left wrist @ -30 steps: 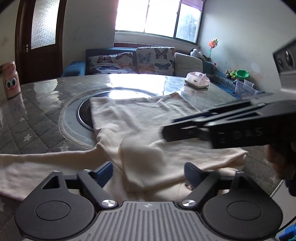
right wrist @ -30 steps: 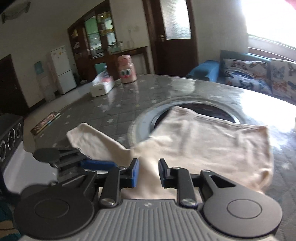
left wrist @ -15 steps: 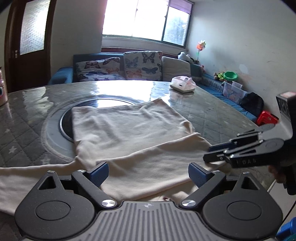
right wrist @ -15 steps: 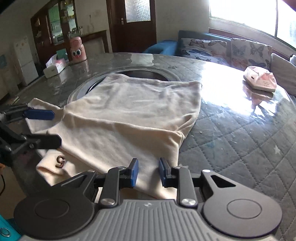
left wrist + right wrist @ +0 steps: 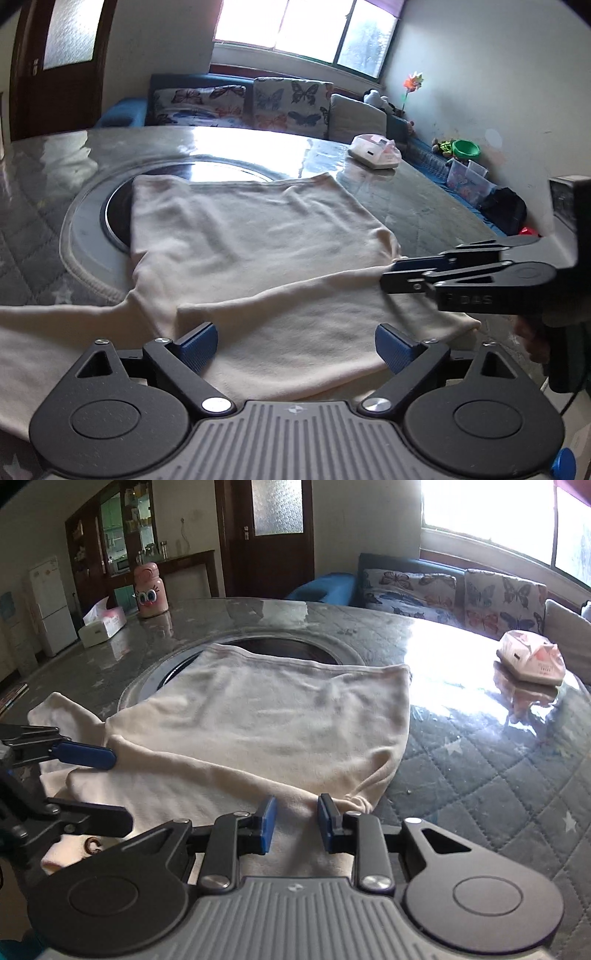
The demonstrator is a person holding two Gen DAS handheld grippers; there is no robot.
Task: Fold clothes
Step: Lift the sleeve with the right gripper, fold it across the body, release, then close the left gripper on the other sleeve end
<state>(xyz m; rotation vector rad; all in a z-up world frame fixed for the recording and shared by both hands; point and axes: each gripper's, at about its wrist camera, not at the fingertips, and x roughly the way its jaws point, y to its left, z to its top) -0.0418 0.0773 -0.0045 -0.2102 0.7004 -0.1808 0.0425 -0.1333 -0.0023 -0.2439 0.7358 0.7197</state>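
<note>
A cream long-sleeved shirt (image 5: 258, 236) (image 5: 277, 716) lies flat on the table, one sleeve (image 5: 314, 314) folded across its near part and the other sleeve (image 5: 55, 325) stretched out to the left. My left gripper (image 5: 295, 345) (image 5: 120, 790) hangs open and wide over the near edge of the folded sleeve, holding nothing. My right gripper (image 5: 293, 823) (image 5: 388, 277) is at the shirt's right side, low over the fold. Its jaws are opening; cloth shows in the gap, and the pads do not press on it.
The quilted grey table (image 5: 480, 757) has a round dark inset (image 5: 92, 229) under the shirt's far end. A pink-and-white box (image 5: 532, 661) sits far right, a pink bottle (image 5: 149, 590) and a tissue box (image 5: 103, 626) far left. A sofa stands behind.
My right gripper drew back from over the shirt's middle to its right edge, laying the sleeve across, and its jaws widened. Both grippers sank a little toward the cloth.
</note>
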